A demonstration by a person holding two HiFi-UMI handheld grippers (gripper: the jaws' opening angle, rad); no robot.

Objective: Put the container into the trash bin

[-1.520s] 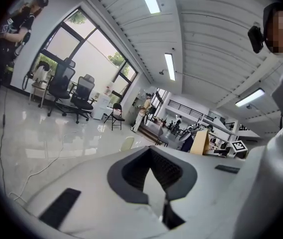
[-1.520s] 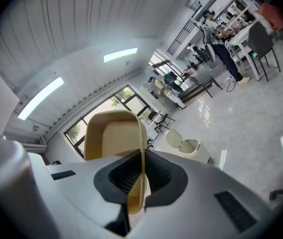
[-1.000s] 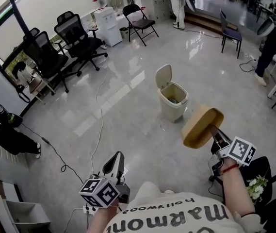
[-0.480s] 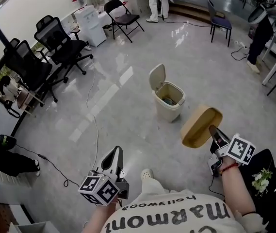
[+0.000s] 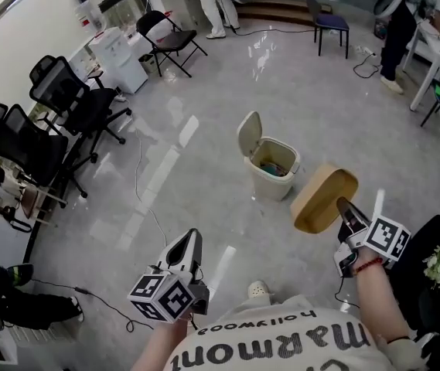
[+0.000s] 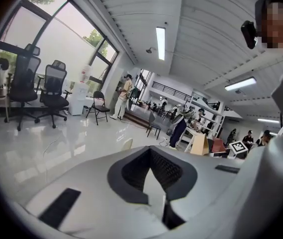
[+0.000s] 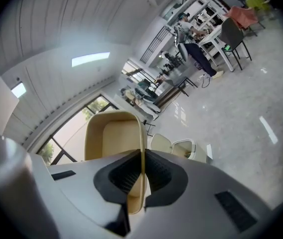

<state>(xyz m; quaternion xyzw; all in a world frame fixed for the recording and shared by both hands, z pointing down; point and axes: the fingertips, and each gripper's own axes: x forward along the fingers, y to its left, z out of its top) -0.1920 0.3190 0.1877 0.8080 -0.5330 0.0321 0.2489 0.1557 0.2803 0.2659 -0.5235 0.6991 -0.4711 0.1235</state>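
The right gripper has its two jaws pressed together on the thin wall of the container, one jaw inside and one outside. The container is a tan, oval tub. In the right gripper view its hollow faces the camera and shows only a plain tan inner surface.

In the head view the container hangs in the air above the floor, tilted on its side. It is just beside the trash bin, at the bin's right, and it does not touch the bin.

The trash bin is cream coloured and stands on the floor. Its lid is swung up at the left side, so the mouth is open. Some small mixed things lie inside; what they are cannot be told.

The left gripper is held low at the person's left, well apart from the bin. Its jaws are together and grip nothing.
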